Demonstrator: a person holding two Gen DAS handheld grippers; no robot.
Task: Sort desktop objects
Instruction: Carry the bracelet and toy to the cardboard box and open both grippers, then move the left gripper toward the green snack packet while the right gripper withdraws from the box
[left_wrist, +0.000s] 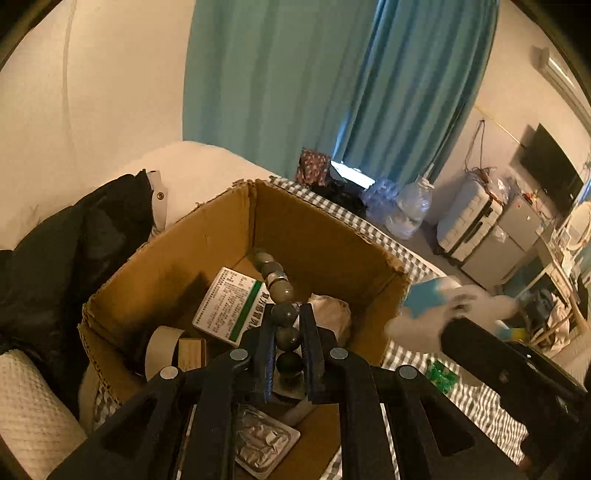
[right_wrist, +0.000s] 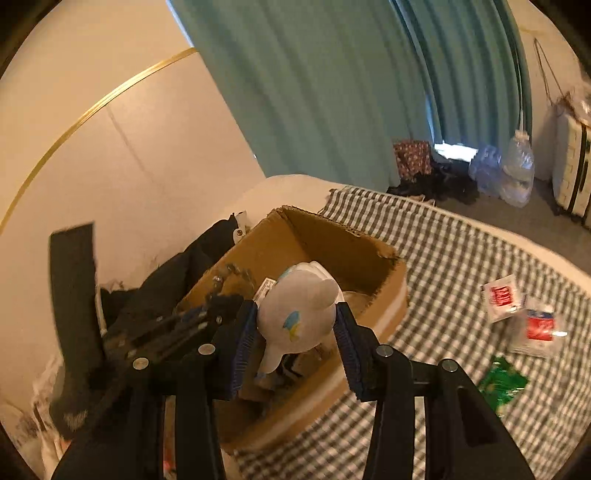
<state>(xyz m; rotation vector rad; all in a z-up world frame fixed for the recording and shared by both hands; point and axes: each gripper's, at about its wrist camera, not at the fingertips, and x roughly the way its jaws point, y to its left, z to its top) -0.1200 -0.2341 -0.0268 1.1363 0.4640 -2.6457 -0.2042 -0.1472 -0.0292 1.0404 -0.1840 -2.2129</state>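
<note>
Over cardboard box (left_wrist: 155, 273): left tool (left_wrist: 288, 332) grips bead string (left_wrist: 280, 291); right tool (right_wrist: 295, 328) apparently clamps plush toy (right_wrist: 299, 314).

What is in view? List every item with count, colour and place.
cardboard box: one, brown, open, on the checked cloth
bead string: one, grey-green, held over the box
plush toy: one, white with blue, held over the box
medicine carton: one, white and green, inside the box
tape roll: one, beige, inside the box
blister pack: one, silver, inside the box
sachets: at least two, red and white, on the cloth right of the box
green packet: one, on the cloth
checked cloth: one, grey and white
left gripper: shut on the beads
right gripper: shut on the plush
</note>
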